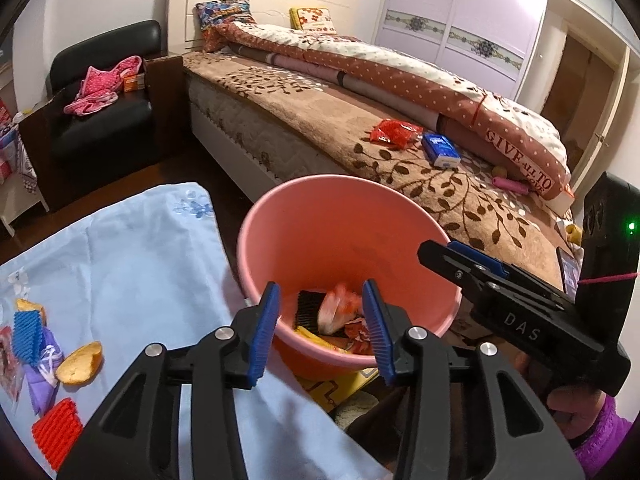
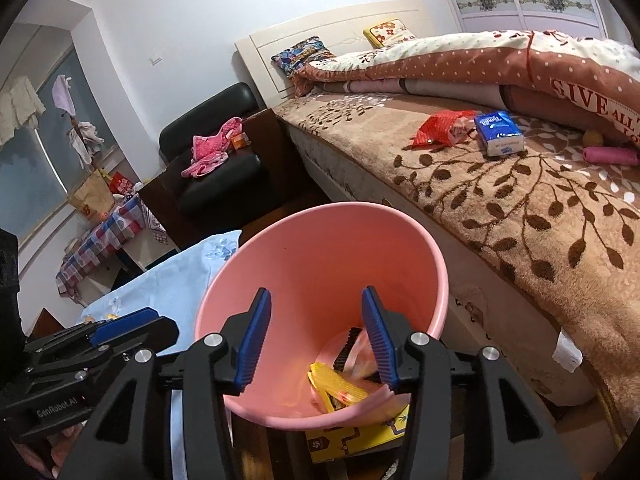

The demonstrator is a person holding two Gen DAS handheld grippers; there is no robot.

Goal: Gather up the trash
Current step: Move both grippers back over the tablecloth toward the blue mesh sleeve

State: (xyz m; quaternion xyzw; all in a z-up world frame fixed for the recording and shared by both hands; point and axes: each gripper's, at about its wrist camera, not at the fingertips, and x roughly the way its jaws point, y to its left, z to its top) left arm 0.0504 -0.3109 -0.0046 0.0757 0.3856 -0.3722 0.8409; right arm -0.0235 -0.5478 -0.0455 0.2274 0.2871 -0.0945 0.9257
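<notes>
Trash sits at the bottom of the pink bucket point(image 1: 280, 236), low in the centre of both wrist views: a yellow ribbed wrapper point(image 2: 340, 386), a black ribbed piece point(image 1: 308, 306) and a blurred red-and-white wrapper point(image 1: 338, 308). In the right wrist view the yellow wrapper's long axis runs from centre-left down toward lower right; the black piece stands nearly upright against the bucket's inner wall. The bucket stands upright on the floor with its mouth up, just beside the bed point(image 2: 540, 220), partly on a yellow printed sheet point(image 2: 360, 436).

The left gripper point(image 1: 320, 324) hangs over the bucket's near rim, its blue pads about half apart with nothing between them. The right gripper point(image 2: 316, 340) is likewise over the mouth, jaws about half spread and empty; in the left wrist view it enters from the right edge, held by a hand point(image 1: 568, 400) in a purple sleeve.

More litter lies outside the bucket. On a light blue cloth point(image 1: 132, 264) at lower left of the left wrist view lie a blue ribbed piece point(image 1: 27, 336), a red ribbed piece point(image 1: 58, 434), a purple wrapper point(image 1: 42, 376) and an orange peel point(image 1: 80, 362). On the bed's brown leaf-patterned blanket, upper right, a red wrapper point(image 2: 440, 128) lies touching a blue tissue pack point(image 2: 500, 134), with a pink roll point(image 2: 610, 156) further right, its long axis roughly level across the frame.
</notes>
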